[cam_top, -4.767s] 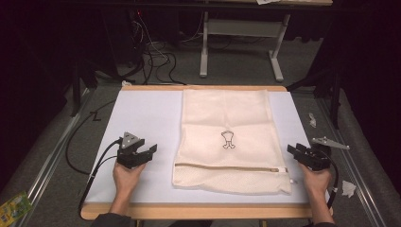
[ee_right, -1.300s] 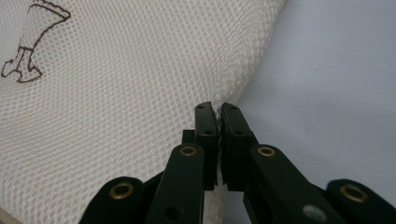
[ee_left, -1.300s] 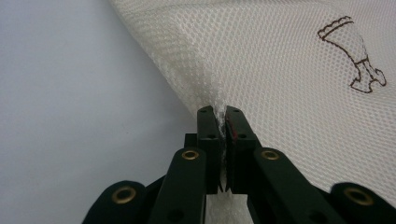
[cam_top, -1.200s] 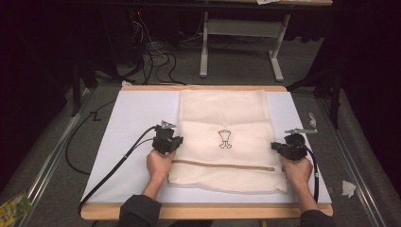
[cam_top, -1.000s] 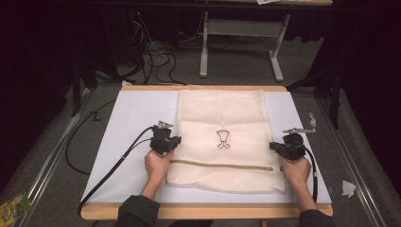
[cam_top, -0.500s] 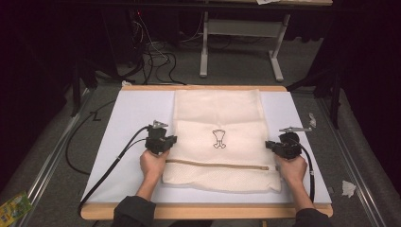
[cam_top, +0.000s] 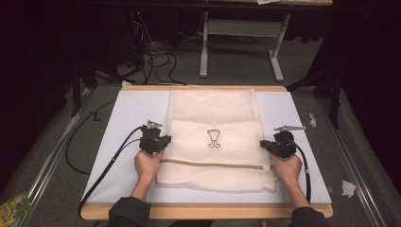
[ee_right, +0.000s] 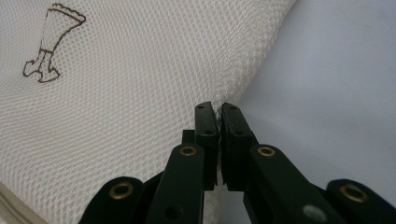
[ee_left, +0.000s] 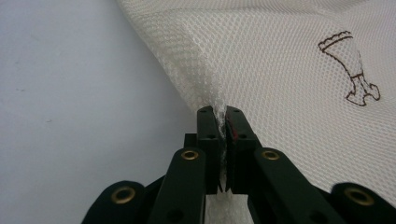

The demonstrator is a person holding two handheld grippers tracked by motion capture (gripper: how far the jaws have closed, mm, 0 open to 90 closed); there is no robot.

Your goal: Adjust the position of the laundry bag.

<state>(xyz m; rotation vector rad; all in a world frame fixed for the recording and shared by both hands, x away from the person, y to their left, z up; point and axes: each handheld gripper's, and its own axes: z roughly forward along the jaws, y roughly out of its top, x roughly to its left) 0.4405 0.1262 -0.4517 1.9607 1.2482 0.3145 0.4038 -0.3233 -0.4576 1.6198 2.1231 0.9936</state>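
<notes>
Both grippers are on the mesh laundry bag (cam_top: 215, 137) now, one at each side edge. The left gripper (cam_top: 158, 142) has its fingers (ee_left: 208, 133) clamped shut on a pinch of the bag's left seam, mesh squeezed between the pads. The right gripper (cam_top: 269, 145) matches it: fingers (ee_right: 206, 128) closed tight on the right seam, a sliver of netting caught between them.

The bag lies flat on the white counter (cam_top: 127, 118), long axis running away from the person, with the zipper (cam_top: 213, 164) across the near end and the small brown printed emblem (cam_top: 213, 138) midway between the two grips. Each grip sits just beyond the zipper line, so the near end trails behind the fingers and most of the bag stretches ahead of them.

That looks like a fold or a drag in hand, and the key is that both hands are level with each other across the bag's width. There's bare counter on both flanks, a little at the near edge, but the far end of the bag reaches right to the counter's far rim (cam_top: 208, 88).
</notes>
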